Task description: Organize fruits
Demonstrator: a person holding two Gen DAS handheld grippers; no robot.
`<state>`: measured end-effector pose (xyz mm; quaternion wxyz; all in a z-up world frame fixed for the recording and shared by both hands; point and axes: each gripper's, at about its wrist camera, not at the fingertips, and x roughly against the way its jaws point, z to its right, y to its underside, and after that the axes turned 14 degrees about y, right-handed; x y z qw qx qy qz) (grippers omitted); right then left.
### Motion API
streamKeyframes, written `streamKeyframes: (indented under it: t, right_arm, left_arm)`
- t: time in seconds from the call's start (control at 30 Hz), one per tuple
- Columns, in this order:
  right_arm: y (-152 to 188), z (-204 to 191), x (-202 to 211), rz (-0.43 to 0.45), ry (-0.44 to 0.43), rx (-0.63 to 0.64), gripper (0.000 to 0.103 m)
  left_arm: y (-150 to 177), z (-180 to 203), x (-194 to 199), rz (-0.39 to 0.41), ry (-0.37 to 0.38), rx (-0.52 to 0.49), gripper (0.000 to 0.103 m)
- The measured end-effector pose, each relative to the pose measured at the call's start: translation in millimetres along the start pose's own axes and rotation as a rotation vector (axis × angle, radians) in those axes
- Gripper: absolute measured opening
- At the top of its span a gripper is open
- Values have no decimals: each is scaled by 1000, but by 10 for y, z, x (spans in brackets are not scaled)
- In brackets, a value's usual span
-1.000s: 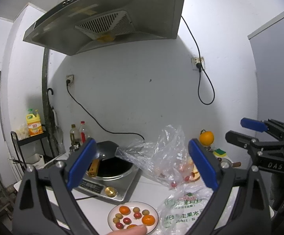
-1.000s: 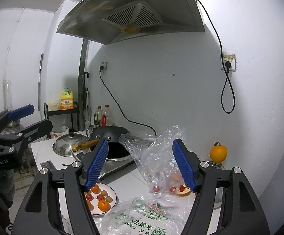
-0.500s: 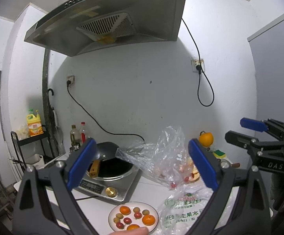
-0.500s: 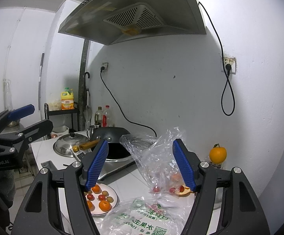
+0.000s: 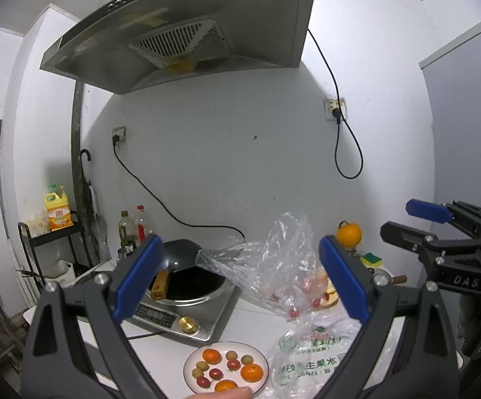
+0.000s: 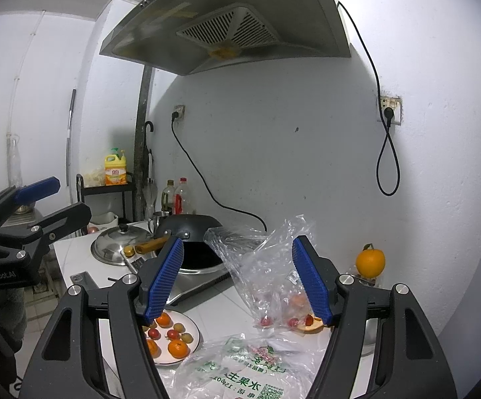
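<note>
Both tools gape, empty, held high. The white plate of small oranges and red-green fruits (image 5: 226,367) sits on the bench below — nearer the left tool (image 5: 237,279) than the right tool (image 6: 237,281).

The left tool (image 5: 240,276) hangs above the desk (image 5: 240,319) with its blue pads wide apart and nothing between them. Below it a white plate (image 5: 226,371) holds small oranges, red tomatoes and green fruits. Just right of the plate lies a printed plastic bag (image 5: 313,355), and behind that a clear bag (image 5: 273,266) stands crumpled with fruit inside. A black wok (image 5: 187,266) sits on a cooker (image 5: 187,312) to the left. The right tool (image 5: 439,232) shows at the right edge, its fingers parted. An orange (image 5: 349,235) stands by the wall.
</note>
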<state>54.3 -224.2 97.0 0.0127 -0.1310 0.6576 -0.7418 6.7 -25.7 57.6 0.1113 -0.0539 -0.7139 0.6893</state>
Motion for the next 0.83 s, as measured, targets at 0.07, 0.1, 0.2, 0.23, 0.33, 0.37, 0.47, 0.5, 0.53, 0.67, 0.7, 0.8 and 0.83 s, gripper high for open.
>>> streamKeyframes:
  t: [0.07,0.1,0.2,0.23,0.33,0.37,0.47,0.5,0.53,0.67,0.7,0.8,0.83]
  right_arm:
    - [-1,0,-1,1,0,0,71]
    - [-4,1,-1,1,0,0,71]
    - [3,-4,-5,1,1,1,71]
    - [1,-4,-8,1,1,1,71]
    - [2,-11,-14,-2,0,1,71]
    - [9,-14,-26,-3,-1,1,71]
    - [12,-20,-51,-5,-5,1,71]
    - [12,-20,-50,-5,-5,0,71]
    - [12,-19,-57,-4,-6,0,71]
    - [21,-15,-76,-5,-8,-1,71]
    - [21,-13,-81,-6,-8,-1,71]
    - [31,-10,-88,-7,-7,0,71]
    - [31,-10,-89,-7,-7,0,71]
  left_arm:
    - [-5,4,-7,0,1,-4,96]
    - [-7,5,-11,0,1,-4,96]
    - [-6,3,-17,0,1,-4,96]
    - [-6,2,-21,1,1,-3,96]
    - [-5,-2,-29,-1,0,-1,96]
    - [-6,-4,-36,-2,-1,-1,96]
    - [-2,-18,-49,-4,-4,-1,96]
    - [0,-18,-51,-4,-5,-1,96]
    - [2,-19,-58,-5,-6,-1,96]
    - [8,-14,-77,-7,-2,-1,96]
    - [12,-15,-81,-7,0,-1,96]
    - [18,-17,-93,-1,4,-4,96]
    - [24,-23,-95,0,7,-2,96]
